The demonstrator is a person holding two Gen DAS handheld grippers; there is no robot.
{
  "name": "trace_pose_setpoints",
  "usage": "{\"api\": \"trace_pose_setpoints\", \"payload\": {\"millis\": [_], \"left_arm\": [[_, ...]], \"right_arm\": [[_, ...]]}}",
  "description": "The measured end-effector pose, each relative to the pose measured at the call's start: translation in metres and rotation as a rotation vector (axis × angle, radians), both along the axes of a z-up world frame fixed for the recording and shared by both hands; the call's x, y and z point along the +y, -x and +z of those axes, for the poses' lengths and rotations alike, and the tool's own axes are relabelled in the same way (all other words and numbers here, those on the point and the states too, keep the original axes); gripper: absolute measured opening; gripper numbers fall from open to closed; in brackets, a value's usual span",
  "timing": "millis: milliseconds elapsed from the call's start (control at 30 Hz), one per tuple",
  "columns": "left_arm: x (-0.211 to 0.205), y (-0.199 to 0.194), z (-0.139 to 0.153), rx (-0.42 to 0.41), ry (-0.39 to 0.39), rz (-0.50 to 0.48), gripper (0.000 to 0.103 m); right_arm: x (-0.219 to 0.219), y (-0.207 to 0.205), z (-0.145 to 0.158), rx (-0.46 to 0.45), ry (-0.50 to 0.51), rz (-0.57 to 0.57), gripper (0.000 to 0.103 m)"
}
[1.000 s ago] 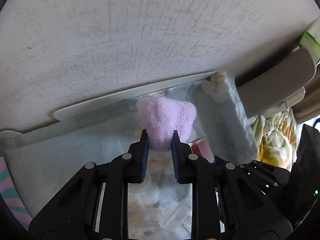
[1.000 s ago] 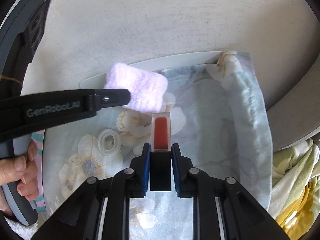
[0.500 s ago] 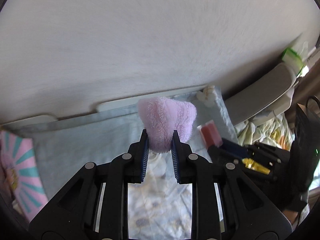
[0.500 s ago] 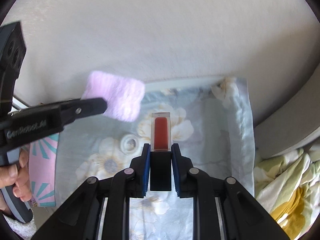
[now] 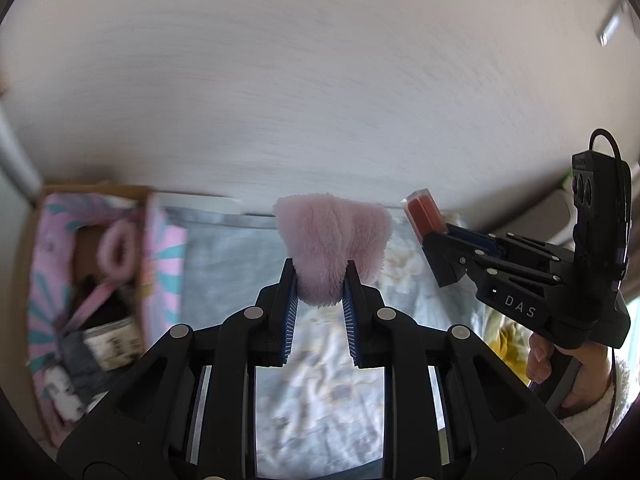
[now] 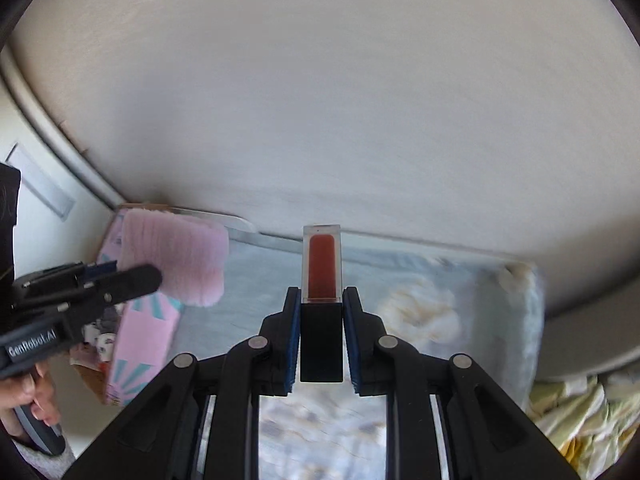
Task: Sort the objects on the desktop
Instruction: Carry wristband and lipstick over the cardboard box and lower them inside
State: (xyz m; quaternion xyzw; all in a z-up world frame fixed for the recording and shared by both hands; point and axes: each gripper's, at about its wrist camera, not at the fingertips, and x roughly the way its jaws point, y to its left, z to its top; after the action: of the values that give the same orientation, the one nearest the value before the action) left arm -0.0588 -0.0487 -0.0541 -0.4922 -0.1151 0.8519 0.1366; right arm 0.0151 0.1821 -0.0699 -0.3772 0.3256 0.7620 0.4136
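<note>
The right gripper (image 6: 321, 300) is closed on the black cap of a lip gloss tube (image 6: 321, 264), and the clear red part points up over the far edge of the floral cloth (image 6: 460, 304). At the left edge of the cloth, the left gripper (image 6: 132, 280) holds a fluffy pink puff (image 6: 176, 256) above the pink patterned box (image 6: 140, 336).

Support surface: a flat top covered by a pale blue floral cloth (image 6: 460, 312), spread from frame centre to right in the right wrist view, its right edge rumpled. It runs up to a white textured wall (image 6: 320, 120). At the cloth's left edge sits an open cardboard box (image 5: 36, 208) with pink, teal-striped flaps; blurred contents include a pink fuzzy loop (image 5: 118, 250). Lower right, a yellow-green floral fabric (image 6: 580, 412) lies beyond the cloth.
</note>
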Motion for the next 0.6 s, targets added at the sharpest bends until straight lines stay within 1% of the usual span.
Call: {"api": "trace_pose_setpoints", "payload": {"millis": [67,167,200,233,433,533,600], "left_arm": [[-0.021,-0.008,0.006,0.011,0.007,0.041,0.019],[-0.056,-0.023,0.016,0.028,0.02,0.115,0.019],[-0.068,-0.029,0.019,0.031,0.024,0.139,0.019],[-0.083,-0.036,0.022,0.037,0.028,0.173,0.019],[-0.147,-0.072,0.019,0.009,0.037,0.29,0.019],[-0.168,-0.091,0.012,-0.011,0.047,0.337,0.019],[-0.18,-0.102,0.006,-0.025,0.039,0.36,0.019]], "right_arm": [[-0.002,0.026,0.006,0.014,-0.006,0.055,0.019],[-0.003,0.061,0.015,0.067,0.01,0.129,0.019],[-0.013,0.072,0.024,0.067,0.005,0.15,0.019],[-0.015,0.085,0.026,0.06,-0.002,0.176,0.019],[-0.031,0.164,0.032,0.063,0.01,0.338,0.019],[-0.043,0.202,0.029,0.054,0.019,0.411,0.019],[-0.052,0.229,0.023,0.041,0.032,0.46,0.019]]}}
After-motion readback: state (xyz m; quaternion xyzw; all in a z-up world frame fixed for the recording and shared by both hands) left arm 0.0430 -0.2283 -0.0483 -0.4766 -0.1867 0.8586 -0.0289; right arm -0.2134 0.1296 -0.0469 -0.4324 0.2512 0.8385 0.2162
